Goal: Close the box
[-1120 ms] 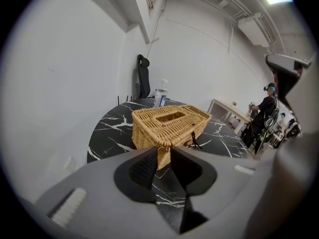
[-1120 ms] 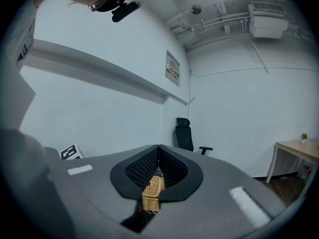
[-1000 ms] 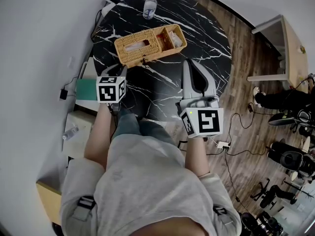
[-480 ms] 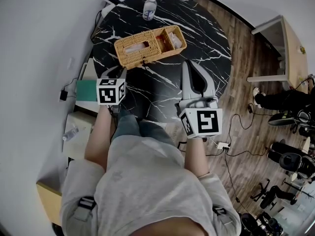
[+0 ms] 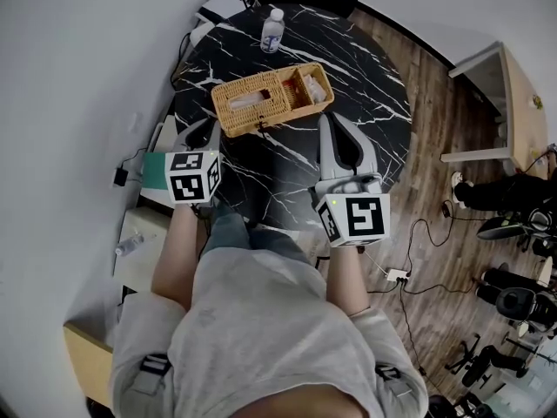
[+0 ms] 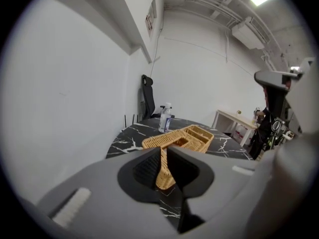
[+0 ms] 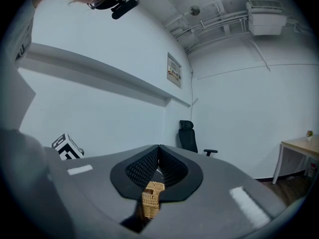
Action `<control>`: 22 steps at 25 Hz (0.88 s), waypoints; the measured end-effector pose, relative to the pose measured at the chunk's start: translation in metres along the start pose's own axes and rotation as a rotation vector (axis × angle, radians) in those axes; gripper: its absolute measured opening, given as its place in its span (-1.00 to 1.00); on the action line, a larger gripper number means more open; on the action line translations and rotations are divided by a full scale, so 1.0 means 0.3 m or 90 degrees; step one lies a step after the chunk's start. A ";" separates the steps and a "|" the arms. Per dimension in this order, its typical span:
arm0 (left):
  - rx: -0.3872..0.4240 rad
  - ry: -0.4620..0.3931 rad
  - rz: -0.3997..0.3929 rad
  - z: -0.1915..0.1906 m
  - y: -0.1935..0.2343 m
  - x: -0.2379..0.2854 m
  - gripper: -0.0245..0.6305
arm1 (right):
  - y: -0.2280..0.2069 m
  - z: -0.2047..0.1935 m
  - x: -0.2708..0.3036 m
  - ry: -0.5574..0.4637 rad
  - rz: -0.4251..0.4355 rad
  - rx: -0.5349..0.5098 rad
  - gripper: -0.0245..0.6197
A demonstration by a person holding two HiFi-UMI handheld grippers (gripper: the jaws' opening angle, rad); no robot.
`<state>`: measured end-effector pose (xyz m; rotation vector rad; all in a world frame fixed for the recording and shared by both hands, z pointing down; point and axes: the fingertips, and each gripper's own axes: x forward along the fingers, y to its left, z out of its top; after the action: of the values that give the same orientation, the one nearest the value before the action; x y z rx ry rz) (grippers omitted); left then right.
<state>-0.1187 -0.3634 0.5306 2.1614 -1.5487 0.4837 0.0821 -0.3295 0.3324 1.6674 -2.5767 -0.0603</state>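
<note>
A round black marble surface (image 5: pixel 287 177) fills the middle of the room, set close to the white wall, with wooden floor (image 5: pixel 452 225) off to its right. A person in a grey shirt (image 5: pixel 261 320) stands at its near edge, arms forward, tongs in each hand.

The woven wicker box (image 5: pixel 271 99) lies on the far half of the surface, long side across. Its left part is covered by a top with a slot, and its right end shows open compartments. It sits beyond both pairs of tongs, and neither touches it.

The right tongs (image 5: pixel 331 120) hover over the surface just short of the box's right end. Their tips are pressed together with nothing caught in them; through the gap below the tips, a sliver of wicker shows well beyond them.

The left tongs (image 5: pixel 207 129) are at the surface's left edge, near the box's left end. Their jaws are closing, down to a narrow slit, with nothing between the pads; the box shows through the slit from a distance.

A small clear water bottle (image 5: pixel 272 31) stands upright behind the box, near the far edge.
</note>
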 end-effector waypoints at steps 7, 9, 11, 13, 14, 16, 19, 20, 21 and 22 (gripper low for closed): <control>0.002 -0.099 0.007 0.198 -0.002 -0.101 -0.66 | 0.008 0.040 0.030 -0.020 0.015 -0.002 -0.91; 0.007 -0.126 0.006 0.254 -0.009 -0.131 -0.66 | 0.006 0.050 0.035 -0.026 0.017 -0.001 -0.91; 0.018 -0.152 0.005 0.307 -0.020 -0.163 -0.66 | 0.003 0.061 0.036 -0.033 0.017 0.000 -0.91; 0.026 -0.176 0.004 0.355 -0.033 -0.194 -0.66 | 0.000 0.073 0.035 -0.039 0.018 -0.001 -0.91; 0.028 -0.188 0.003 0.378 -0.039 -0.208 -0.66 | -0.002 0.080 0.035 -0.042 0.018 -0.001 -0.91; 0.032 -0.210 0.001 0.420 -0.052 -0.236 -0.66 | -0.008 0.089 0.035 -0.047 0.018 -0.002 -0.91; 0.038 -0.239 -0.001 0.476 -0.070 -0.277 -0.66 | -0.016 0.105 0.034 -0.054 0.018 -0.004 -0.91; 0.041 -0.248 -0.001 0.492 -0.075 -0.292 -0.66 | -0.017 0.112 0.033 -0.056 0.018 -0.005 -0.91; 0.044 -0.257 0.000 0.508 -0.079 -0.305 -0.66 | -0.018 0.118 0.032 -0.058 0.018 -0.007 -0.91; 0.048 -0.265 0.001 0.522 -0.082 -0.318 -0.66 | -0.019 0.125 0.032 -0.061 0.018 -0.008 -0.91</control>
<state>-0.1207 -0.3642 0.3455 2.4307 -1.7657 0.0911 0.0803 -0.3408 0.2950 1.6620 -2.6618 -0.1588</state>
